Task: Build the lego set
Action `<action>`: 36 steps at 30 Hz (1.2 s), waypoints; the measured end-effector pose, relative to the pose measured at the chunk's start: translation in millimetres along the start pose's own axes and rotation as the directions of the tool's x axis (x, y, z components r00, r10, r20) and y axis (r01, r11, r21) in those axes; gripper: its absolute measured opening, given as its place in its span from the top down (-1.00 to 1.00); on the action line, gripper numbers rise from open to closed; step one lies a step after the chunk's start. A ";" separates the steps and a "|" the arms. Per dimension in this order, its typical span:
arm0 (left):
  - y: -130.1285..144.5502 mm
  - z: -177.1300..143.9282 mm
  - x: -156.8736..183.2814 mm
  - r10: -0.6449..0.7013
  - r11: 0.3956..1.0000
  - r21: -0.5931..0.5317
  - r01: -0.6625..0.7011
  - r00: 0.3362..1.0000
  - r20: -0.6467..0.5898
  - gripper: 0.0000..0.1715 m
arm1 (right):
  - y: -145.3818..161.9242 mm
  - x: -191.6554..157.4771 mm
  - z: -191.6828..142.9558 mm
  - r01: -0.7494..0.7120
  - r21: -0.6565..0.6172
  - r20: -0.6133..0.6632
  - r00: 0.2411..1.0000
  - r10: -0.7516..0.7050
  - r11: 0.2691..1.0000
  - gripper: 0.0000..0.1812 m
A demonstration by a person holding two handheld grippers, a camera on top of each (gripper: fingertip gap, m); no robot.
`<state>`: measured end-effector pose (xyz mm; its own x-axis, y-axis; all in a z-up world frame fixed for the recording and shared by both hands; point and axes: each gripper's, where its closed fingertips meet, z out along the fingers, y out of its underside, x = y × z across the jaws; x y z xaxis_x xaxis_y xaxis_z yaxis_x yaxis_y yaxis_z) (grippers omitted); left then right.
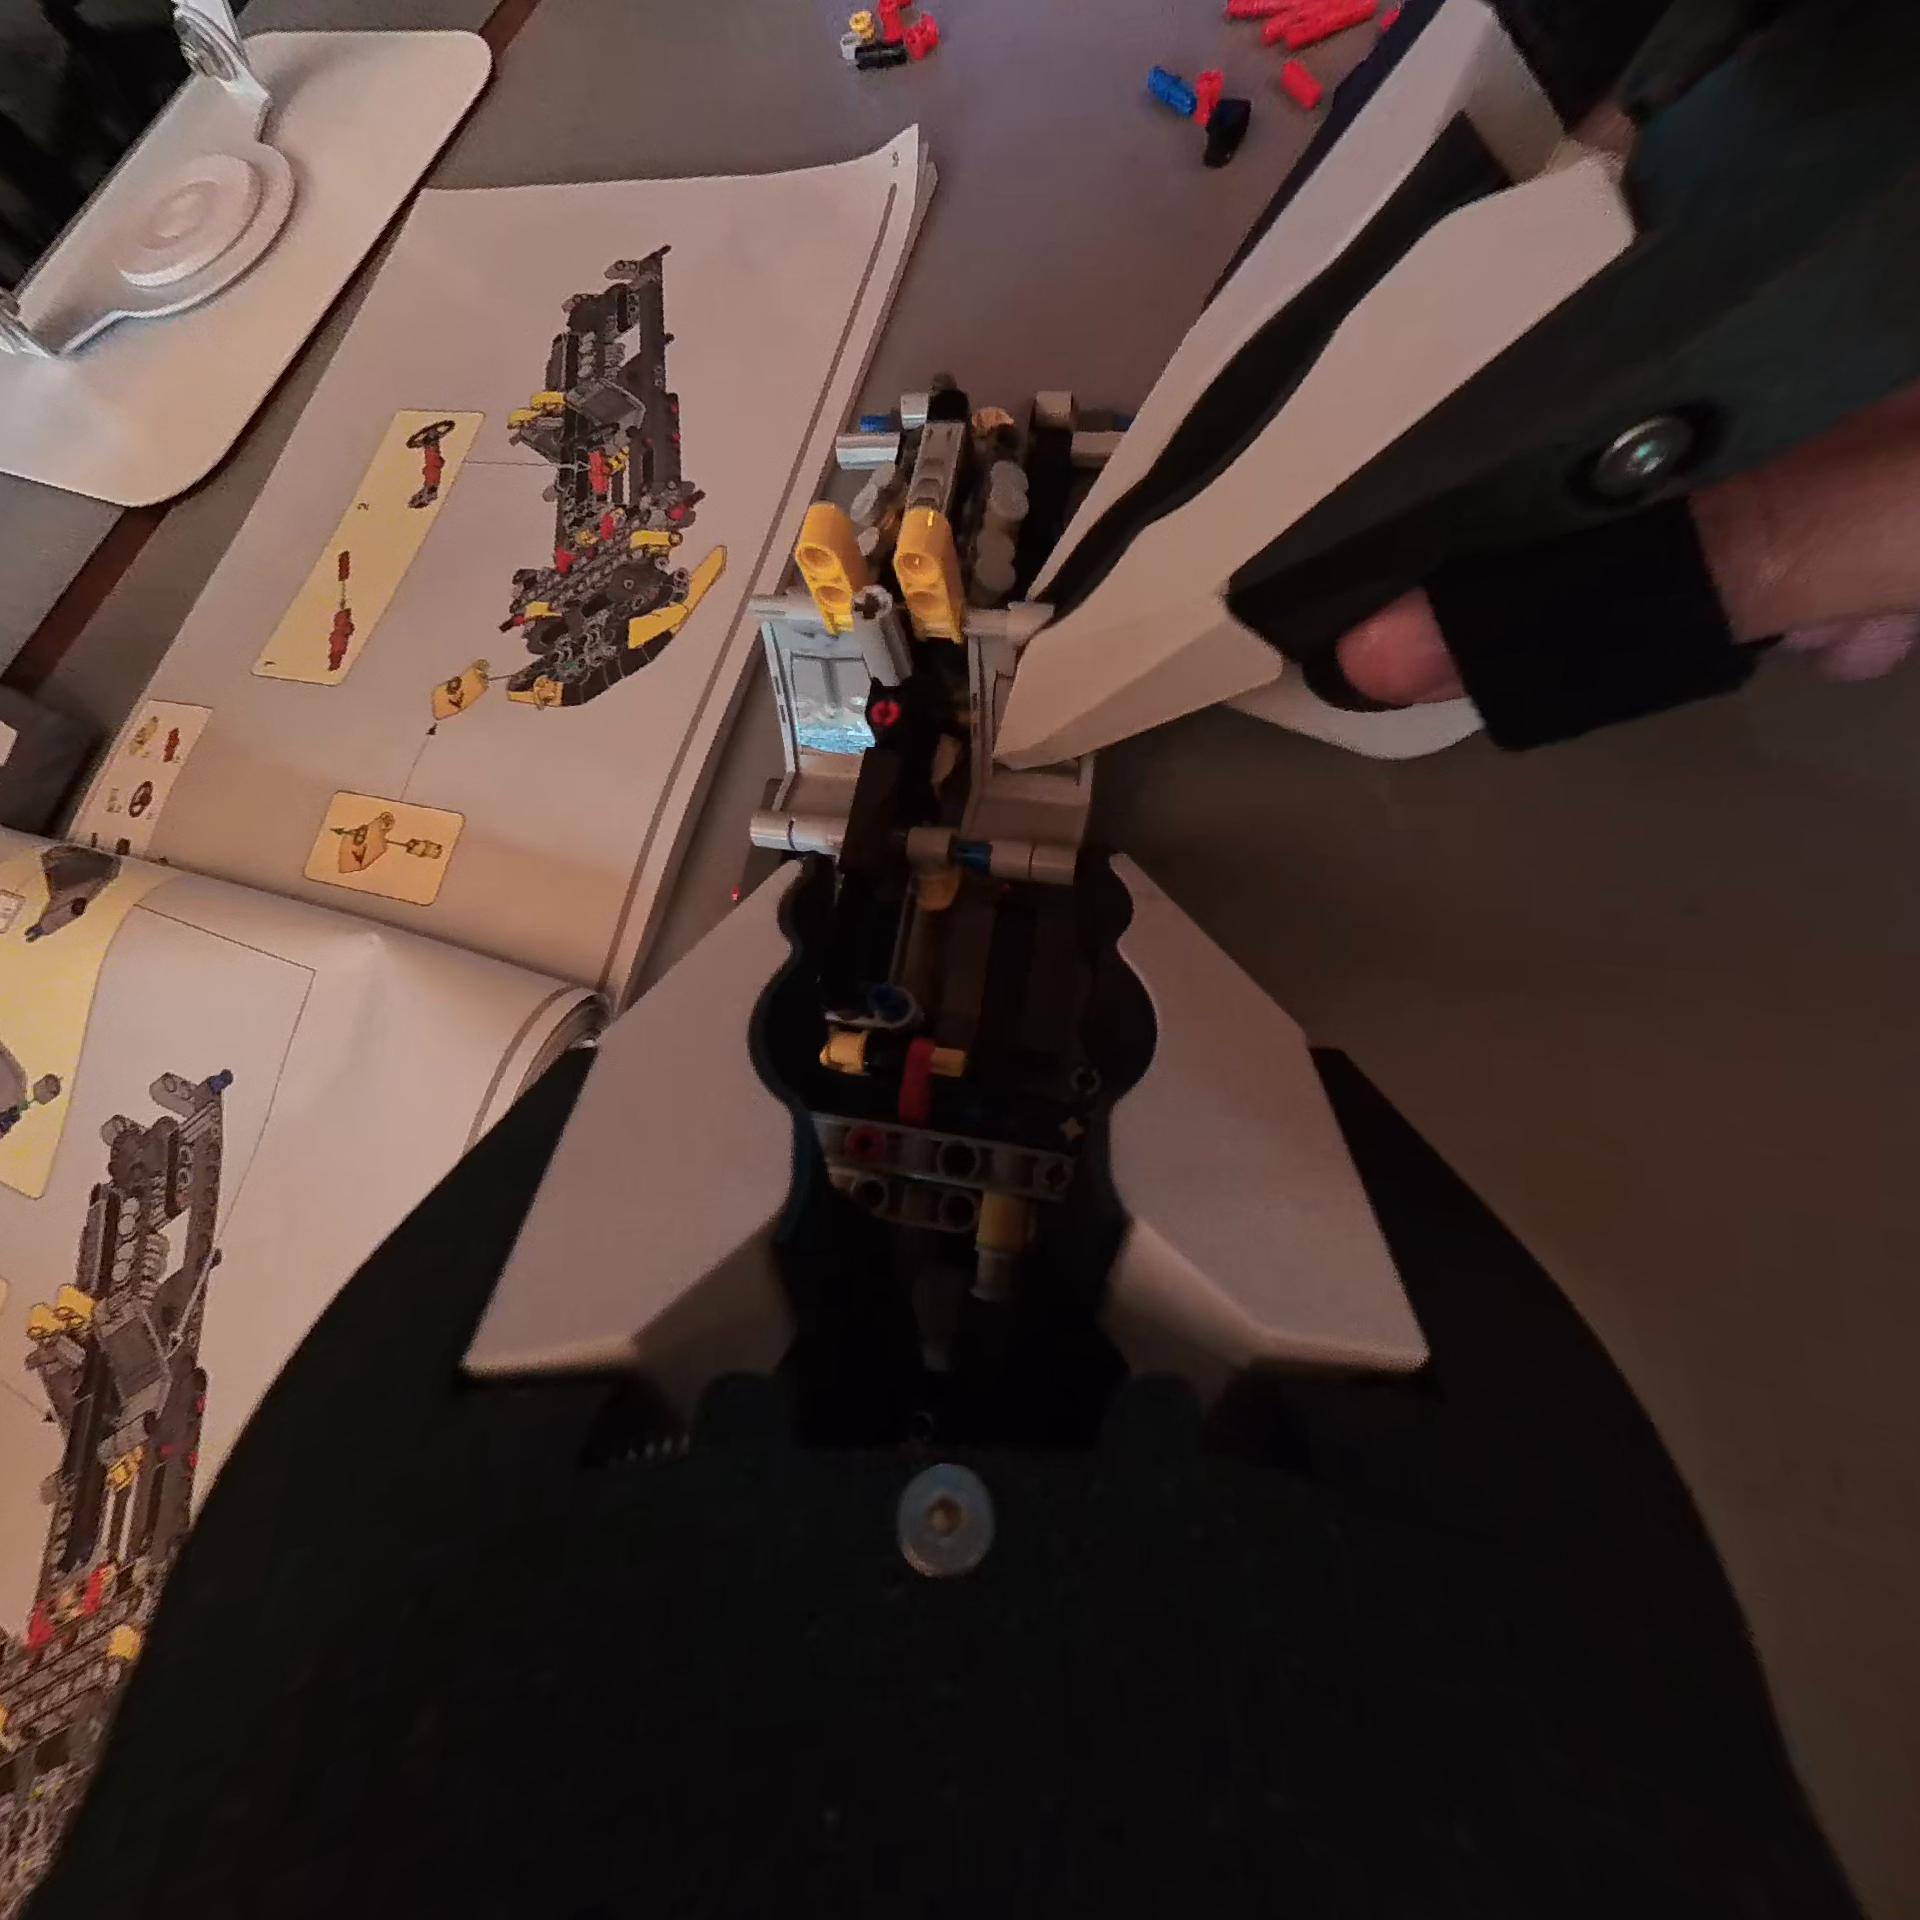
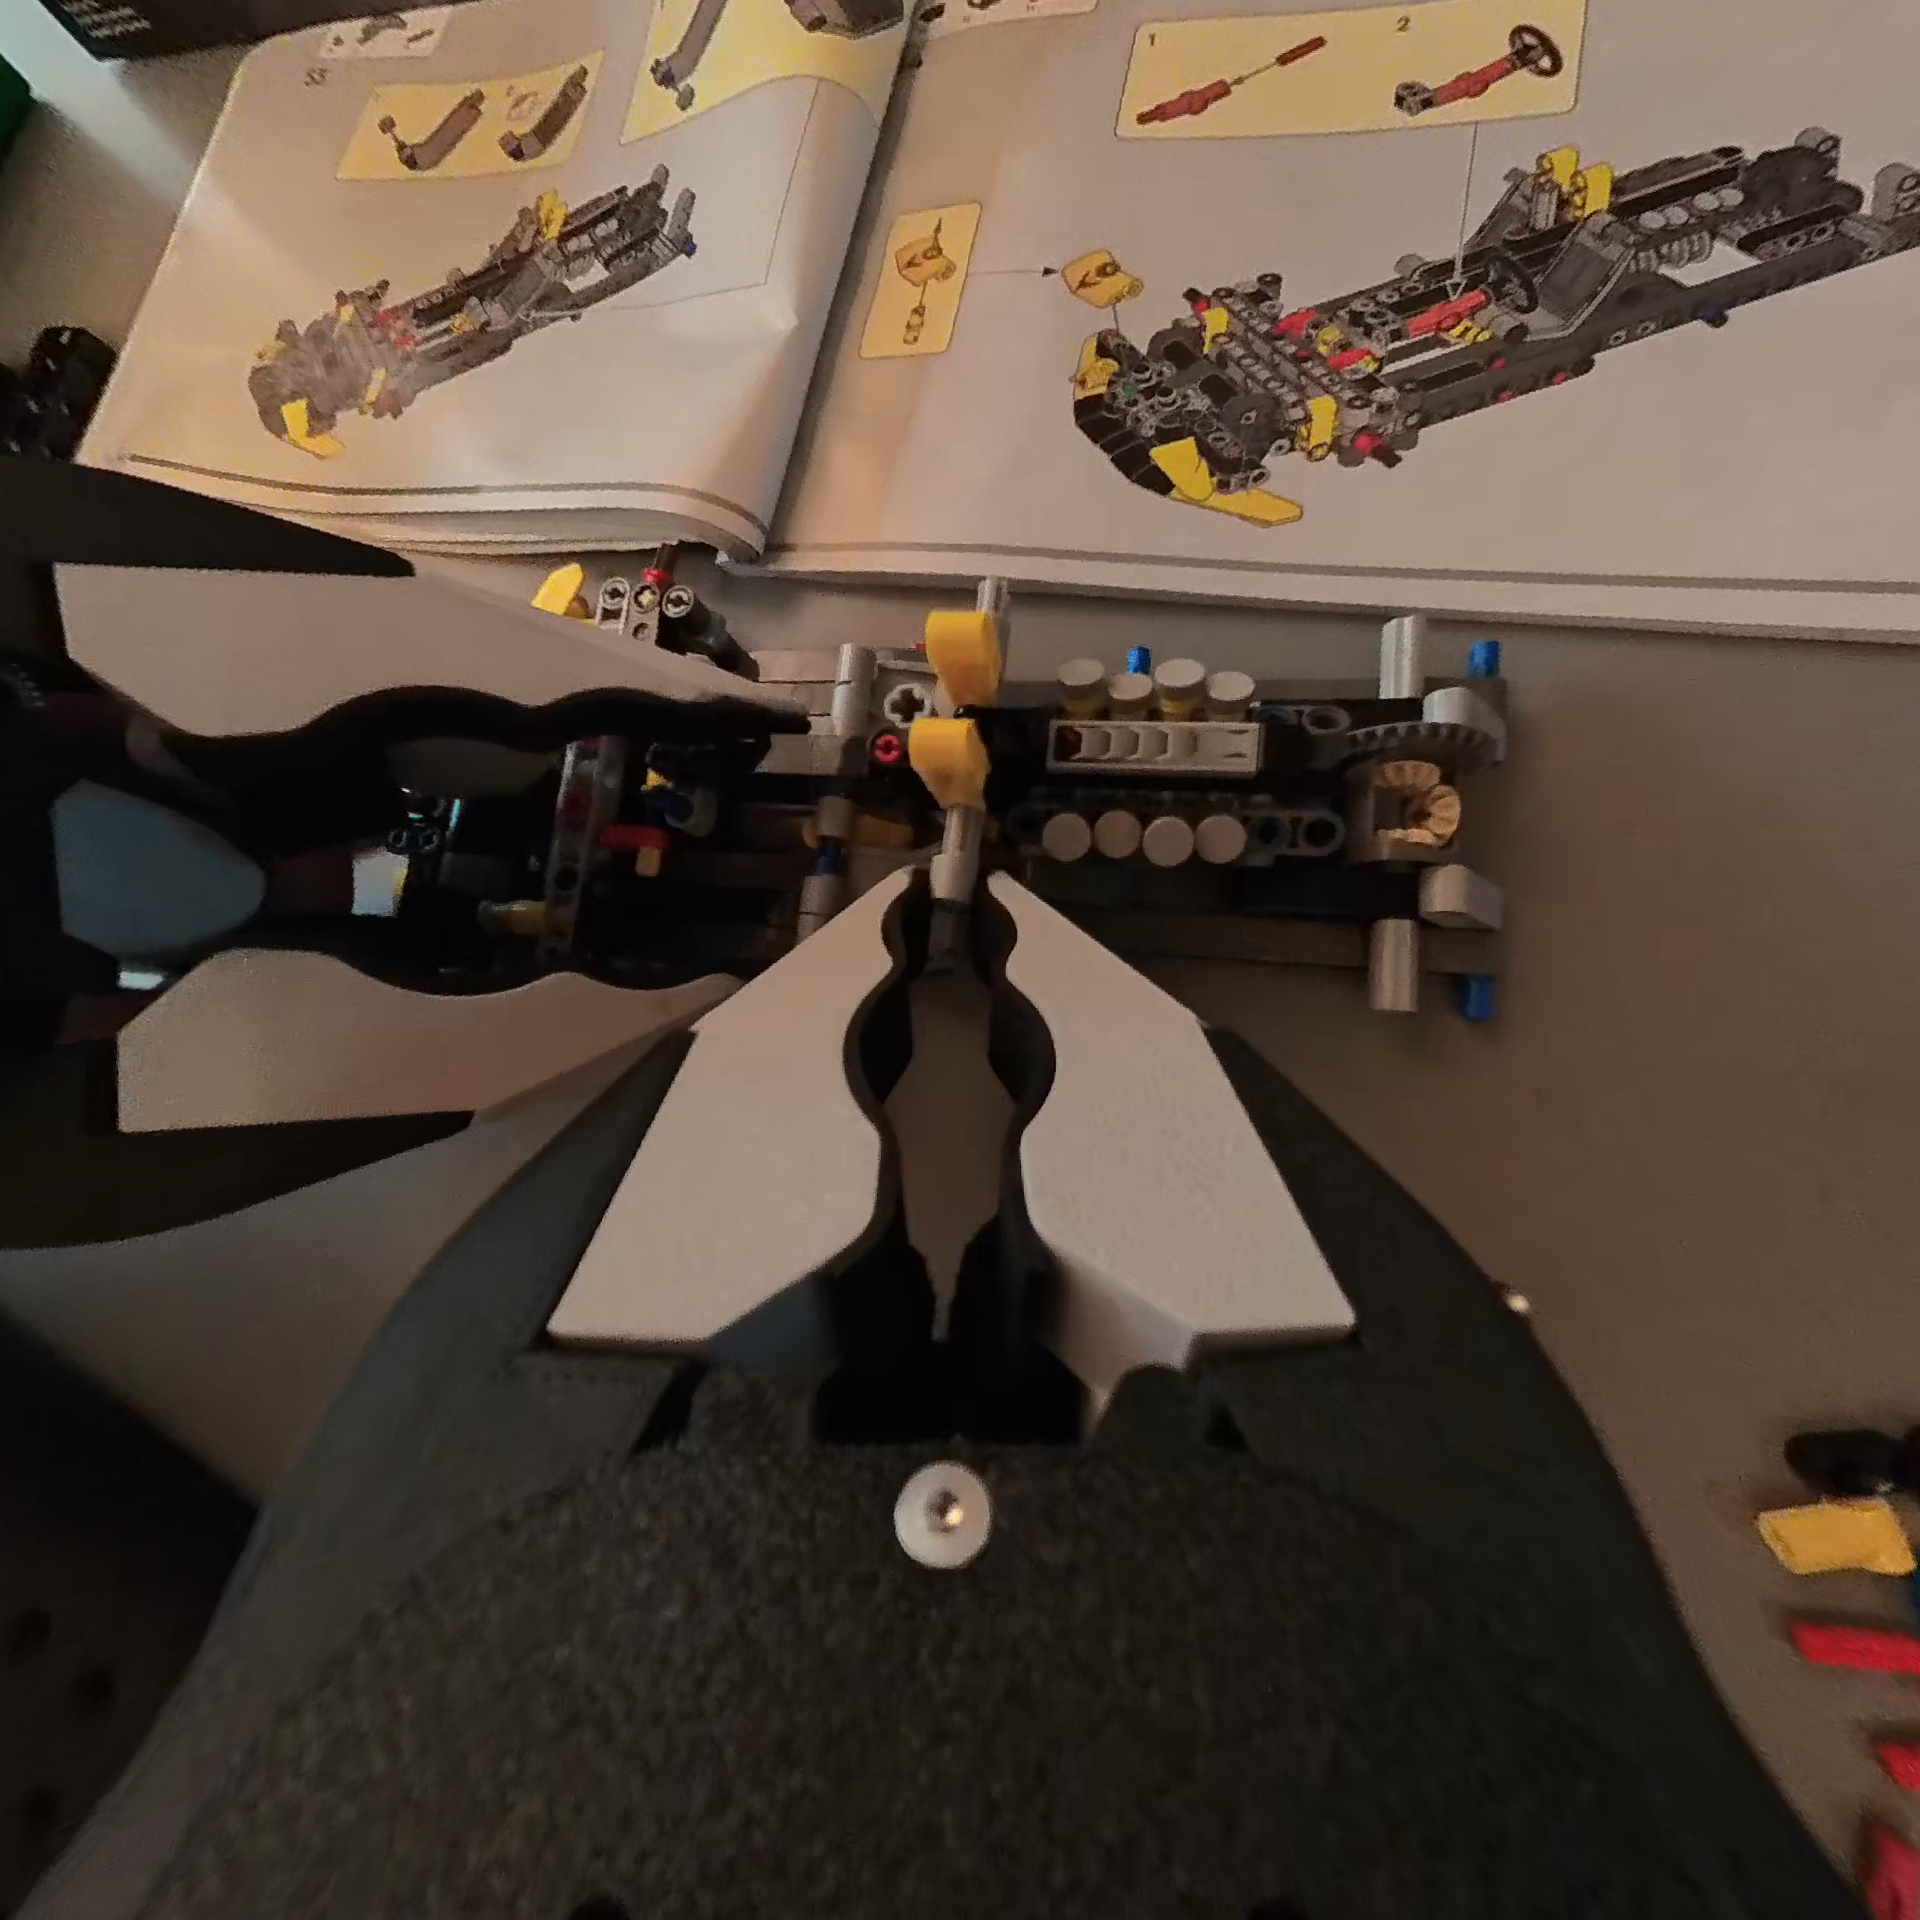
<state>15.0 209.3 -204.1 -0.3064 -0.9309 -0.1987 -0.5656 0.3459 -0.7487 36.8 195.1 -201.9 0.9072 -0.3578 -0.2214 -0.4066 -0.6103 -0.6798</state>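
Note:
The long black and grey lego chassis (image 1: 935, 727) lies on the grey table, also in the right wrist view (image 2: 1143, 790). My left gripper (image 1: 951, 883) is shut on its near end, one white finger on each side; in the right wrist view it (image 2: 758, 852) comes in from the left. My right gripper (image 2: 951, 883) is shut on a grey axle (image 2: 954, 847) that sticks out of the chassis side and carries yellow connectors (image 2: 948, 750). In the left wrist view the right gripper (image 1: 1023, 675) reaches in from the upper right, beside the yellow connectors (image 1: 928, 566).
An open instruction booklet (image 1: 520, 520) lies left of the chassis, behind it in the right wrist view (image 2: 1351, 312). Loose red, blue and black pieces (image 1: 1226, 94) lie farther off. A yellow piece (image 2: 1839, 1569) and red pieces lie at the right. A white stand base (image 1: 208, 260) is far left. The tips of both grippers are at nearly the same place. The yellow piece (image 2: 1839, 1569) lies around 15 cm away from my right fingertips.

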 end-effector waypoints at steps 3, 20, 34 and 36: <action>-0.4 0.3 0.3 -0.004 1.000 0.005 0.004 1.000 -0.004 0.50 | -0.5 -3.4 -0.3 -0.006 0.007 0.055 0.998 0.005 1.000 0.86; -3.5 -1.7 -1.1 -0.023 0.998 0.054 0.025 0.999 -0.034 0.52 | -18.5 -0.5 -37.2 0.783 0.092 0.423 0.529 -0.736 0.615 0.08; 2.9 -47.0 -21.4 -0.120 0.971 0.187 0.146 0.982 -0.146 0.51 | -10.6 -29.3 12.1 0.964 0.043 0.516 0.204 -0.832 0.263 0.09; 9.2 -45.4 -23.3 -0.107 0.974 0.186 0.131 0.985 -0.133 0.58 | -8.5 -25.3 16.2 0.975 0.021 0.520 0.177 -0.836 0.219 0.13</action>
<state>-17.8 239.5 -177.7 -0.3437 -0.9385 -0.0315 -0.4480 0.1934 -0.8728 19.1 220.8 -201.8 0.5562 0.8145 0.1652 0.7980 -0.4679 -0.3797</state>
